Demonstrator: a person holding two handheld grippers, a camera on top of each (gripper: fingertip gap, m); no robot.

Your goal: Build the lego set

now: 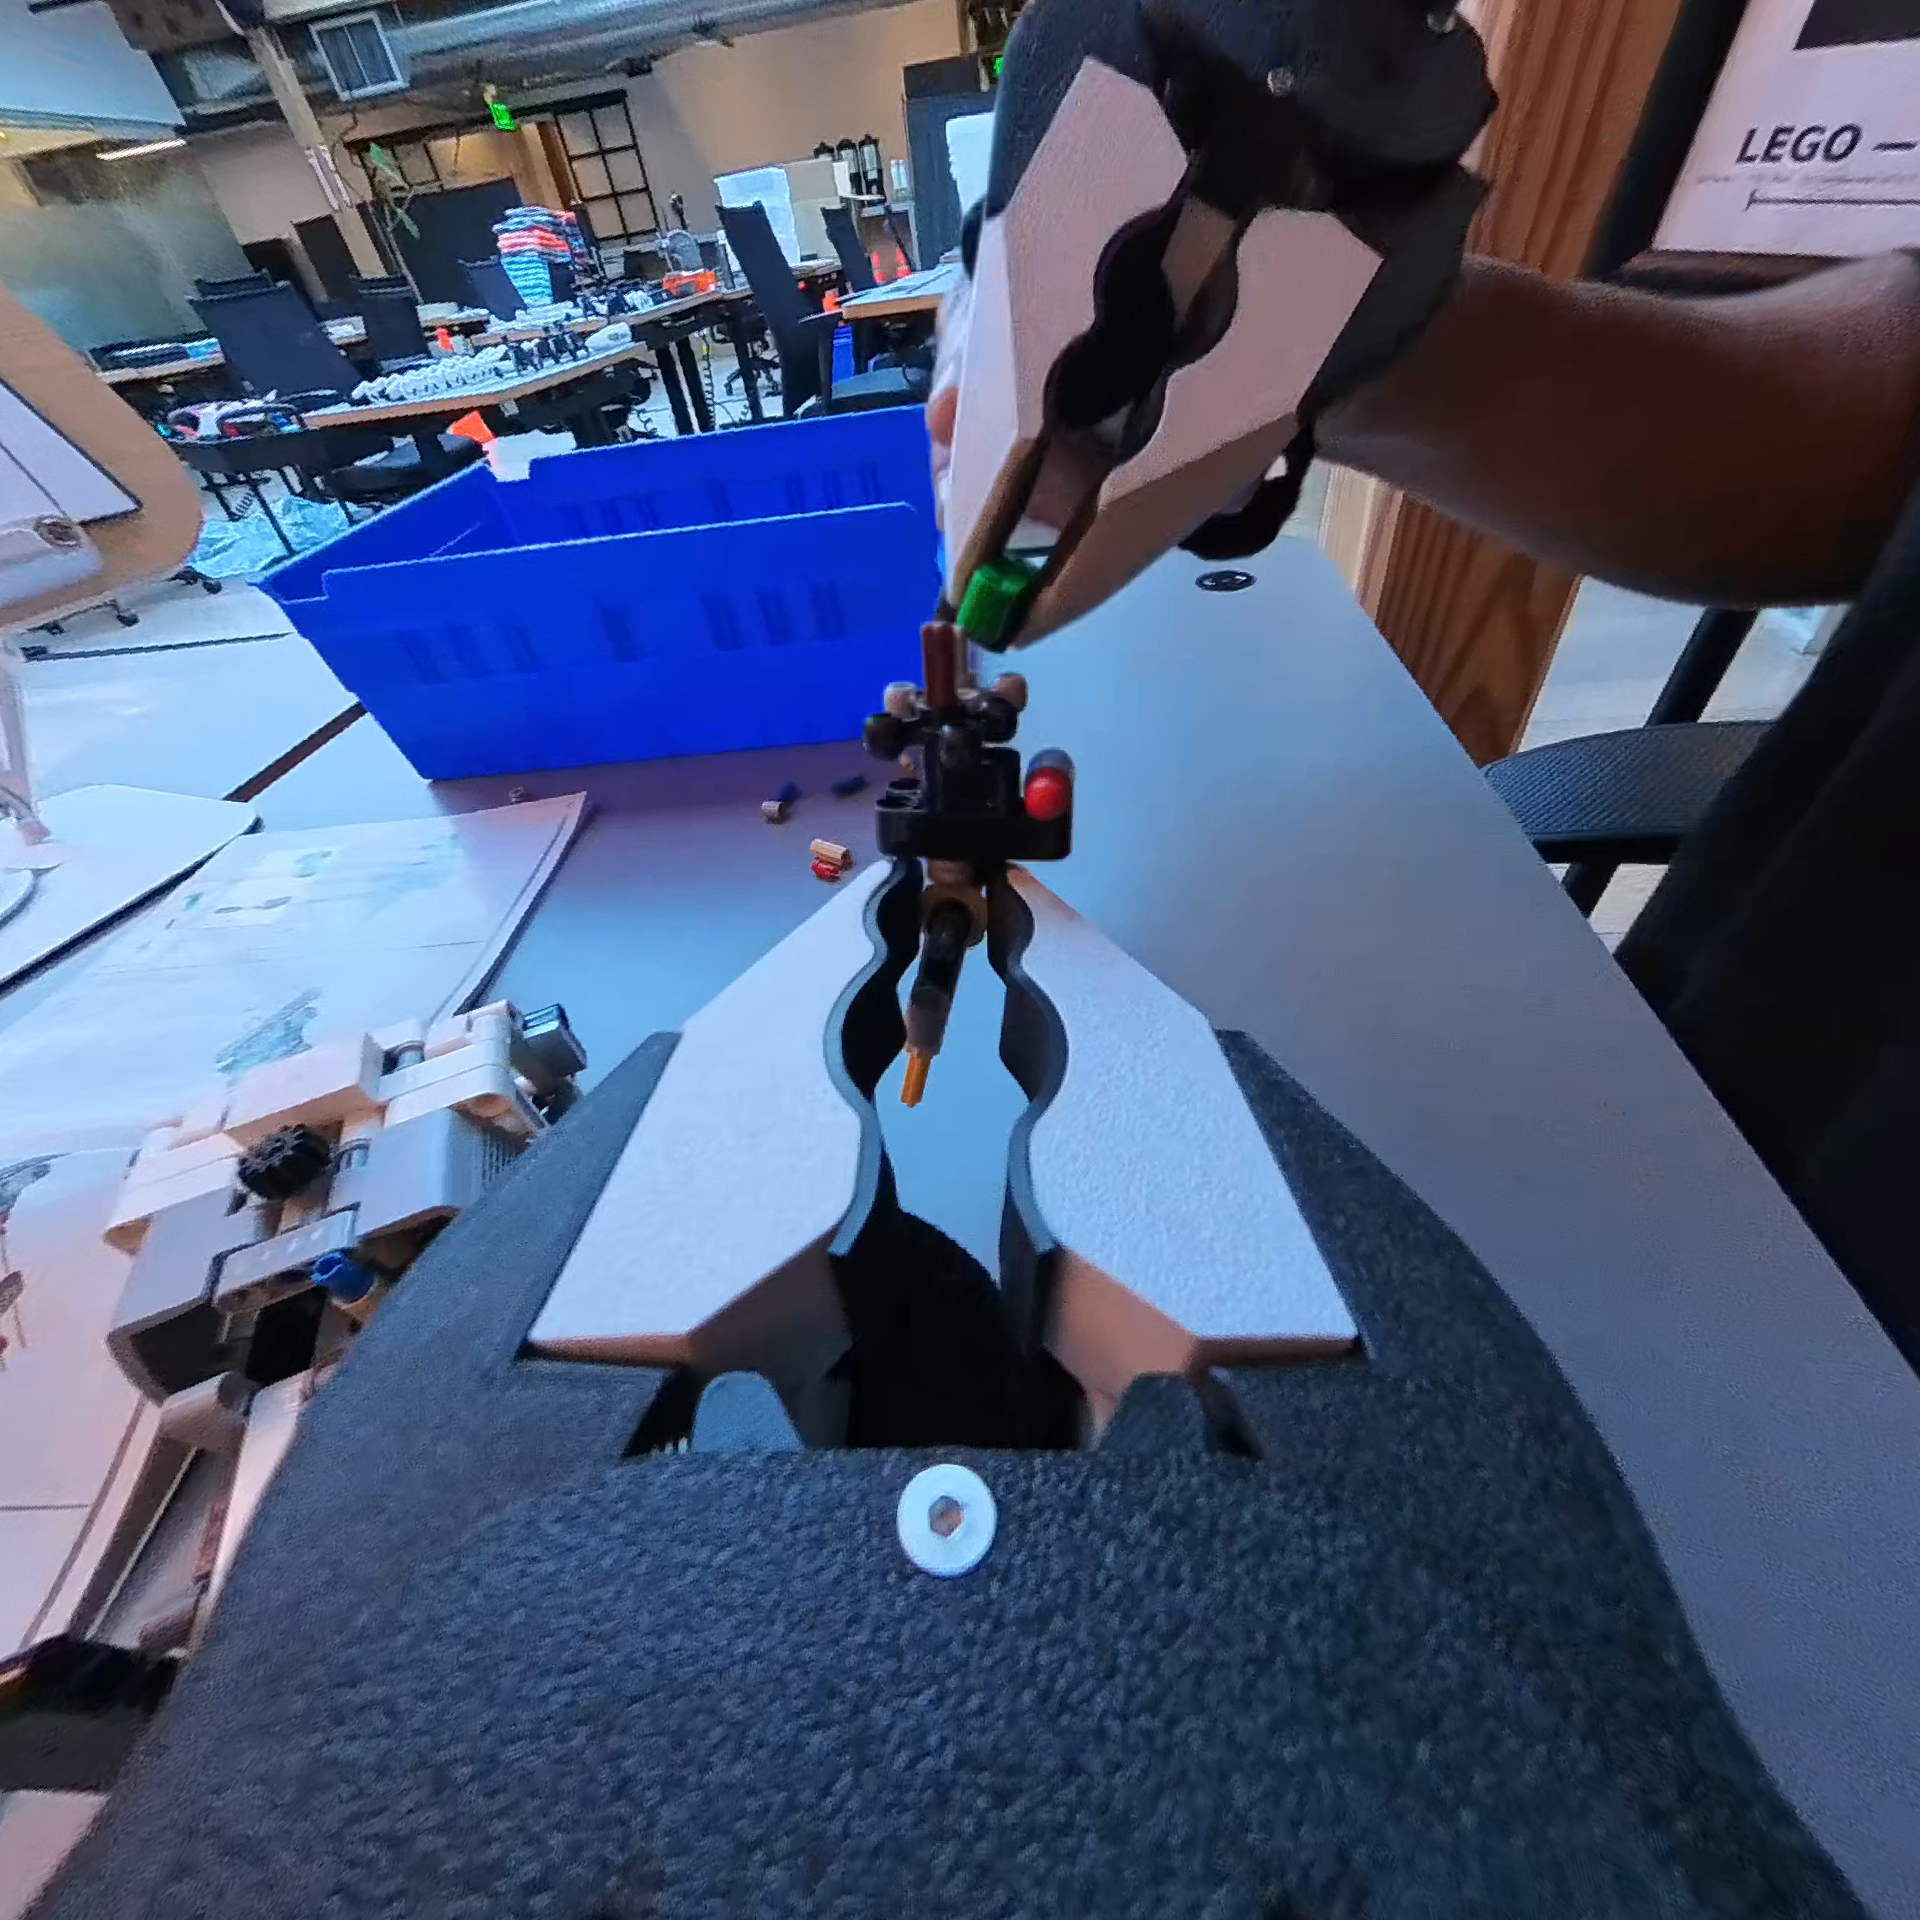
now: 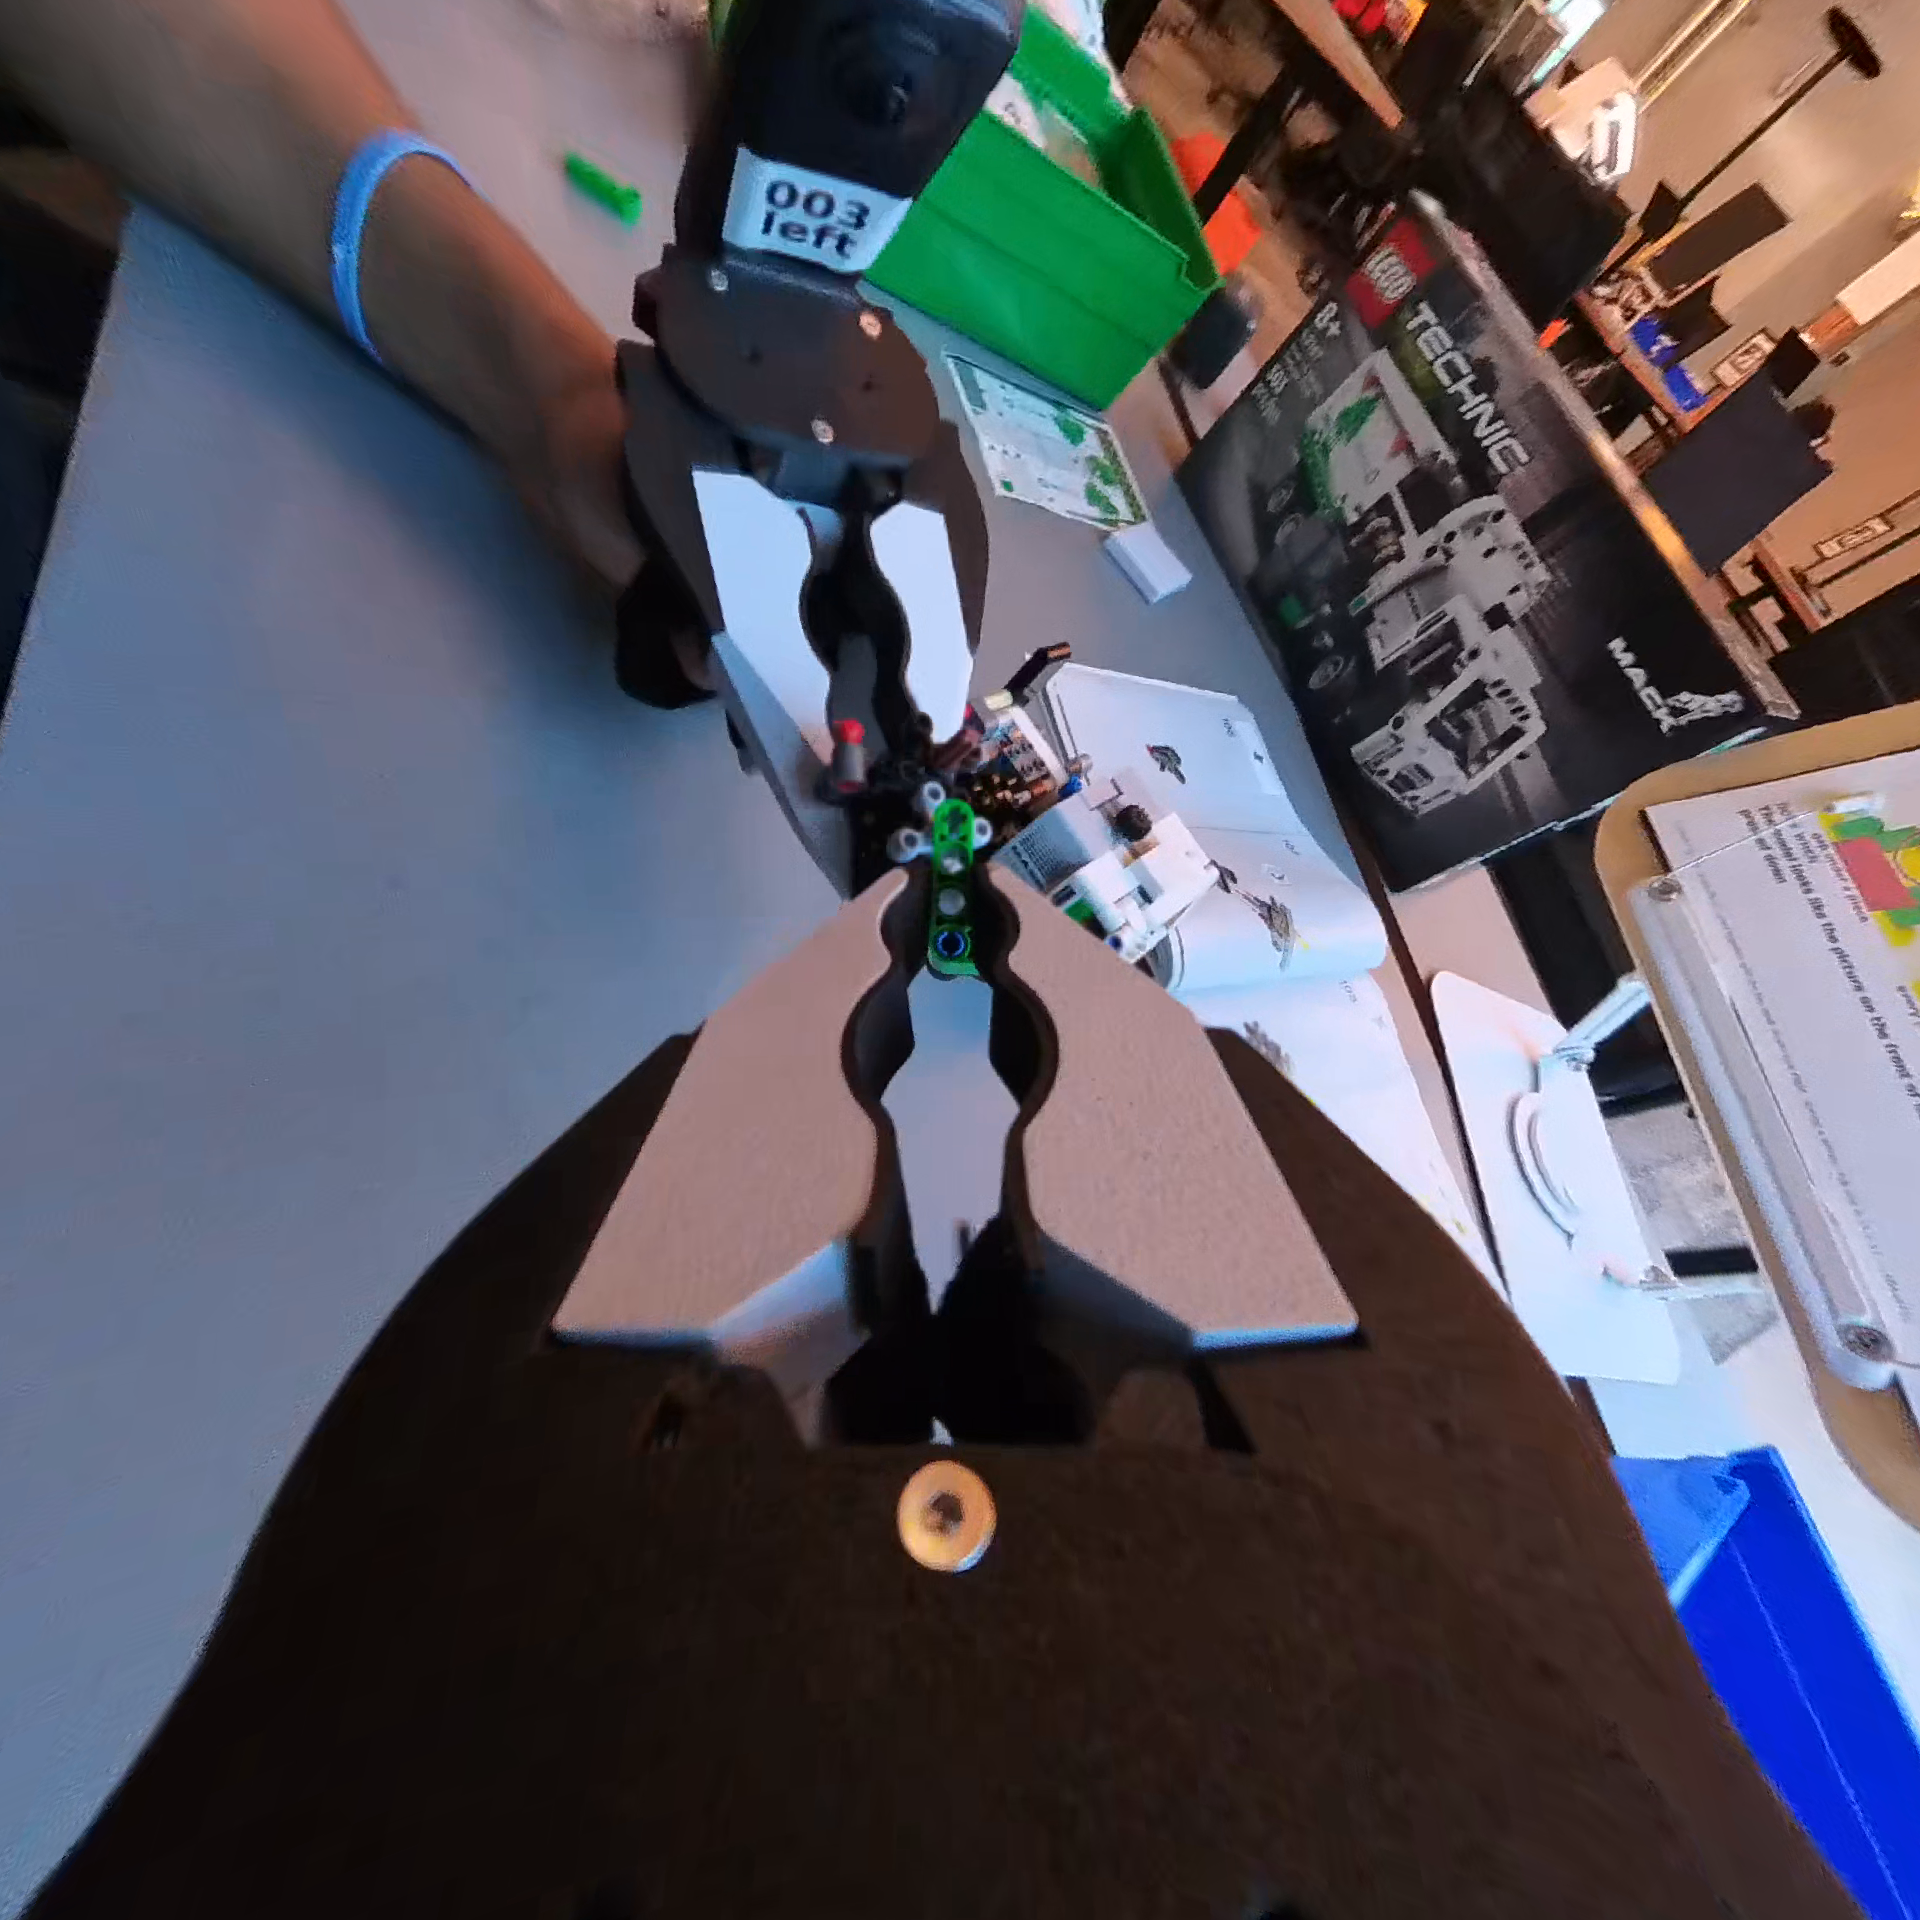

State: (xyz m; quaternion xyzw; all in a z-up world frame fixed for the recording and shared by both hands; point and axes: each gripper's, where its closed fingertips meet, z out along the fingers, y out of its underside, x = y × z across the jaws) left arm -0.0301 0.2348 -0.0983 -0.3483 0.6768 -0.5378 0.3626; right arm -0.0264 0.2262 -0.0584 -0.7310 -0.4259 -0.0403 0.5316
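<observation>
Item: small black plastic lego sub-assembly (image 1: 961,790) with tan pins on top, a dark red axle standing up, a red stub on one side and an orange-tipped axle trailing below. It is being held above the grey worktop (image 1: 1299,935) by the left gripper (image 1: 951,883), whose white fingertips are closing on its lower stem.

Item: bright green plastic lego beam with round holes (image 2: 951,899), being pinched at the tips of the right gripper (image 2: 948,914), its far end hanging just above the dark red axle and near the tan pins.

Surroundings: a partly built white and grey lego vehicle body (image 1: 343,1164) is lying on an open instruction booklet (image 1: 343,914) to the left; a blue plastic bin (image 1: 623,613) is standing behind; small tan, red and blue loose pins (image 1: 829,857) are lying between bin and gripper. A green plastic bin (image 2: 1039,239), a black lego set box (image 2: 1475,582) and a loose green piece (image 2: 601,187) are lying farther off.

Obstruction: the two grippers are facing each other, each partly hiding the sub-assembly from the other's camera.
</observation>
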